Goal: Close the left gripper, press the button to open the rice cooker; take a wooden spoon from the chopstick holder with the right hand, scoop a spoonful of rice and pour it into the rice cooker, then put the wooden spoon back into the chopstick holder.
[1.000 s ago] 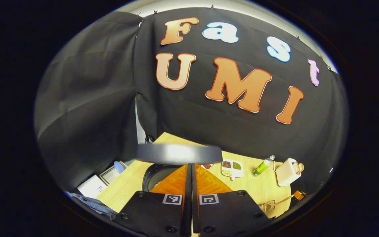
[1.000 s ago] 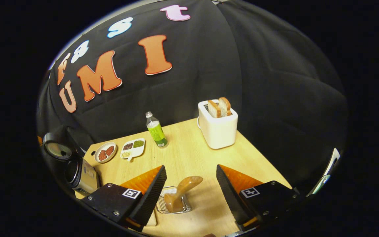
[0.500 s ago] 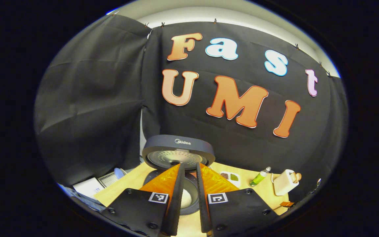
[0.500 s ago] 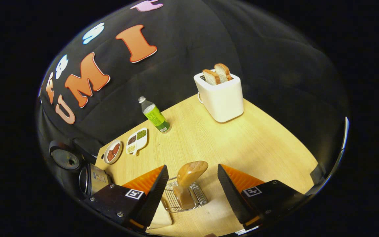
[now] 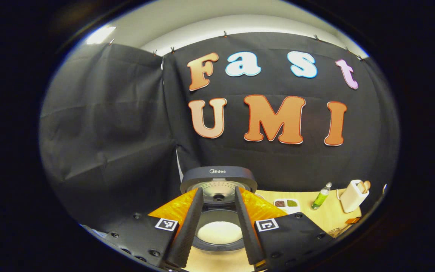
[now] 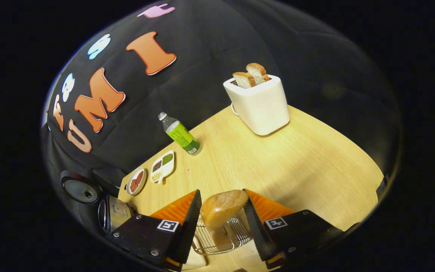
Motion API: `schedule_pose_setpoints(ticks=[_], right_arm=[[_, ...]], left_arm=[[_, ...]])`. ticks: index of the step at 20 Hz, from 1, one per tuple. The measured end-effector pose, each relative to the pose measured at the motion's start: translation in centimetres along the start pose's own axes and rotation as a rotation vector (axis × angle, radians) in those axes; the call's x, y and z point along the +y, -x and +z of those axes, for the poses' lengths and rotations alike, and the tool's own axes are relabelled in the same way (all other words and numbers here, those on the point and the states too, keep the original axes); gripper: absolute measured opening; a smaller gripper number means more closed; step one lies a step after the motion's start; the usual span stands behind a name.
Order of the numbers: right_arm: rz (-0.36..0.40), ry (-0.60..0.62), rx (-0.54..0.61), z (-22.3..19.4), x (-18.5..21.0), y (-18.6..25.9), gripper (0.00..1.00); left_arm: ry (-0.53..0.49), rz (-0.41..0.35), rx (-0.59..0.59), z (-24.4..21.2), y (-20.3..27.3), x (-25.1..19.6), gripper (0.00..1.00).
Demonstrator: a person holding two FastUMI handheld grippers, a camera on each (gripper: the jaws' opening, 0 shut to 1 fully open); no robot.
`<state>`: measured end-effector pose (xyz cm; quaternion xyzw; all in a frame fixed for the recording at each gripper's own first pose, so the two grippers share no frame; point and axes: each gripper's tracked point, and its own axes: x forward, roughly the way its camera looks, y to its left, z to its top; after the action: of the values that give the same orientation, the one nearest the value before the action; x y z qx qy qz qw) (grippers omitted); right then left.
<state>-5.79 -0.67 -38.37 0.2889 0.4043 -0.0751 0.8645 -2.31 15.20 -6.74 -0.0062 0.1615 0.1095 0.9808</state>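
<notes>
In the left gripper view, the left gripper (image 5: 217, 226) has its two black fingers parted by a moderate gap, holding nothing. Through that gap, just below and beyond the tips, sits the rice cooker (image 5: 219, 211) with its lid (image 5: 218, 180) standing upright at the back. Its dark inner pot is exposed, with a patch of white rice (image 5: 219, 232) at the bottom. Farther right on the wooden table (image 5: 330, 215) lie a white divided dish (image 5: 286, 203), a green bottle (image 5: 320, 196) and a white toaster (image 5: 351, 190).

In the right gripper view, the right gripper (image 6: 220, 217) has its fingers drawn in narrow around the bowl of the wooden spoon (image 6: 223, 207). The right finger (image 6: 253, 226) looks to touch the bowl's edge, while whether the left finger (image 6: 191, 226) presses on it I cannot tell. The spoon stands with its bowl uppermost in the wire chopstick holder (image 6: 221, 236), its handle down inside the basket. A pale object lies at the bottom edge just beside the holder.

To the left, near the table's edge, the rice cooker's open body (image 6: 113, 211) and raised lid (image 6: 79, 187) show. Beyond them on the table rest a small round plate (image 6: 136, 181) with reddish-brown pieces and, just beside it, the divided dish (image 6: 162, 166) of grains. The bottle (image 6: 179, 134) stands farther back, and the toaster (image 6: 258, 102), two slices of bread (image 6: 249, 74) sticking up from its slots, stands at the far side near the black cloth wall.
</notes>
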Motion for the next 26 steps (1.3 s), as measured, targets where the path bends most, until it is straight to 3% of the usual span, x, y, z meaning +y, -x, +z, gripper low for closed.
schedule_pose_setpoints(ticks=[5, 7, 11, 13, 20, 22, 23, 26], right_arm=[[0.003, -0.013, -0.033, 0.0, 0.3, -0.3, 0.37], [0.001, -0.020, -0.025, -0.3, 0.2, -0.3, 0.30], [-0.028, -0.083, 0.007, -0.8, 0.0, -0.3, 0.26], [-0.008, -0.101, 0.030, -1.2, 0.9, 0.2, 0.26], [-0.052, -0.078, 0.085, -1.4, 1.5, 1.0, 0.22], [-0.053, -0.074, 0.071, -0.5, 2.0, 1.4, 0.27], [-0.058, -0.064, 0.063, -0.3, 1.9, 1.8, 0.22], [-0.042, -0.051, 0.020, 1.6, 3.9, 3.7, 0.22]], left_arm=[[-0.039, 0.001, -0.039, 0.6, 0.8, -2.0, 0.62], [-0.052, -0.004, -0.042, 0.6, 0.8, -2.5, 0.62], [-0.014, -0.021, -0.045, 0.1, 0.8, -3.9, 0.62], [-0.018, -0.024, -0.033, -0.8, 0.6, -4.3, 0.62], [-0.027, -0.032, -0.035, -1.8, 0.8, -4.5, 0.62], [-0.054, -0.031, -0.043, -1.9, 0.9, -4.3, 0.62], [-0.068, -0.029, -0.052, -1.9, 0.9, -4.0, 0.62], [-0.070, -0.005, -0.076, -1.4, 0.7, -2.8, 0.62]])
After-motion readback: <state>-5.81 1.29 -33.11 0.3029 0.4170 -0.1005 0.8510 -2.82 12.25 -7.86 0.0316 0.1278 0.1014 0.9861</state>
